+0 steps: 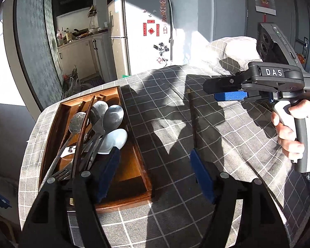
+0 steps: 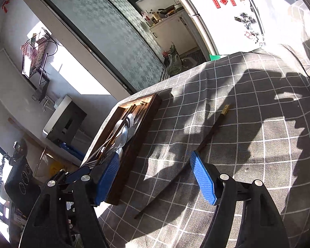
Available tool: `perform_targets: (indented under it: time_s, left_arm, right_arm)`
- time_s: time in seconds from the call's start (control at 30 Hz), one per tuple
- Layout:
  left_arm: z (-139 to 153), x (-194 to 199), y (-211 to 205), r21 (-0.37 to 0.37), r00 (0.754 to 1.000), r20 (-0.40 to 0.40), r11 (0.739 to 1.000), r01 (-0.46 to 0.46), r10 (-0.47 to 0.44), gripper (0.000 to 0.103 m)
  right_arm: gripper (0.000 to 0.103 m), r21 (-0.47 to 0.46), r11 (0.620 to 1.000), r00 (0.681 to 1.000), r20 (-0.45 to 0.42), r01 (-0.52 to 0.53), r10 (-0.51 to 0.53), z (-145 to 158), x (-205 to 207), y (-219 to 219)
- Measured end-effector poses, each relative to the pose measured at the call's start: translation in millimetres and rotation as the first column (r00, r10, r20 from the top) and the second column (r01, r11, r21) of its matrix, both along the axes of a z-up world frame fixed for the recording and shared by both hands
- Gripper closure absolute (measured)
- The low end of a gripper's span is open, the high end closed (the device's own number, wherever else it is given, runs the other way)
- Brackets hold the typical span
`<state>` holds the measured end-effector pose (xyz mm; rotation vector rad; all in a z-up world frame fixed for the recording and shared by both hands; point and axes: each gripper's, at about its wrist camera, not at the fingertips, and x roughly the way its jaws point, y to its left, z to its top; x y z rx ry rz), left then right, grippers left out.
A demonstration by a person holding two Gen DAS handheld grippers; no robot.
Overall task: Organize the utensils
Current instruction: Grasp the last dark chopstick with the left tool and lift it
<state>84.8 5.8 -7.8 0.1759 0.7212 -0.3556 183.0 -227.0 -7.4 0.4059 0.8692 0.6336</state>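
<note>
A wooden utensil tray (image 1: pixel 132 161) sits on the left of the checked tablecloth and holds several metal spoons (image 1: pixel 113 117), a white spoon (image 1: pixel 115 138), forks and dark chopsticks (image 1: pixel 82 130). The tray also shows in the right wrist view (image 2: pixel 142 124). One dark chopstick with a gold tip (image 1: pixel 193 119) lies alone on the cloth right of the tray, also in the right wrist view (image 2: pixel 198 150). My left gripper (image 1: pixel 155 173) is open and empty over the tray's right edge. My right gripper (image 2: pixel 155 177) is open and empty, hovering above the lone chopstick; it also shows in the left wrist view (image 1: pixel 223 92).
The grey checked tablecloth (image 1: pixel 227 144) covers a round table whose edge drops off on the left. A cushion or pillow (image 1: pixel 227 51) in the same cloth lies at the back. A fridge (image 1: pixel 142 31) and kitchen stand behind the table.
</note>
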Motion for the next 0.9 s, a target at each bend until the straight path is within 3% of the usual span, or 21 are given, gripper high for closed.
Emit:
perform_targets:
  time_s: [0.1, 0.27, 0.47, 0.53, 0.77, 0.8, 0.9]
  left_arm:
    - [-19.4, 2.8, -29.6, 0.019, 0.994, -0.063, 0.996, 0.087, -0.086, 0.032]
    - [-37.8, 19.1, -41.3, 0.038, 0.990, -0.118, 0.996, 0.080, -0.075, 0.032]
    - [-49.2, 24.9, -35.0, 0.067, 0.991, -0.127, 0.996, 0.055, -0.046, 0.031]
    - [-49.4, 23.9, -36.5, 0.066, 0.990, -0.133, 0.996, 0.062, -0.053, 0.025]
    - [-50.7, 24.7, -41.2, 0.093, 0.989, -0.137, 0.993, 0.070, -0.057, 0.025]
    - [-50.8, 24.6, -41.2, 0.093, 0.989, -0.137, 0.993, 0.070, -0.057, 0.026]
    - [-50.6, 26.7, -38.0, 0.025, 0.982, -0.171, 0.997, 0.079, -0.073, 0.040]
  right_arm:
    - [0.031, -0.014, 1.000, 1.000, -0.017, -0.003, 0.003, -10.1, -2.2, -6.7]
    - [0.031, -0.005, 1.000, 1.000, -0.026, -0.005, 0.005, -18.0, -3.7, -10.8]
    - [0.031, 0.001, 1.000, 1.000, -0.015, 0.004, -0.004, -17.5, -3.1, -14.9]
    - [0.031, 0.006, 1.000, 1.000, -0.018, 0.010, -0.010, -17.9, -3.1, -16.4]
    - [0.029, 0.014, 1.000, 1.000, -0.023, 0.013, -0.013, -20.1, -2.9, -17.1]
    - [0.029, 0.011, 1.000, 1.000, -0.021, 0.013, -0.013, -20.3, -3.1, -16.8]
    - [0.029, 0.011, 1.000, 1.000, -0.021, 0.014, -0.014, -20.0, -3.1, -17.4]
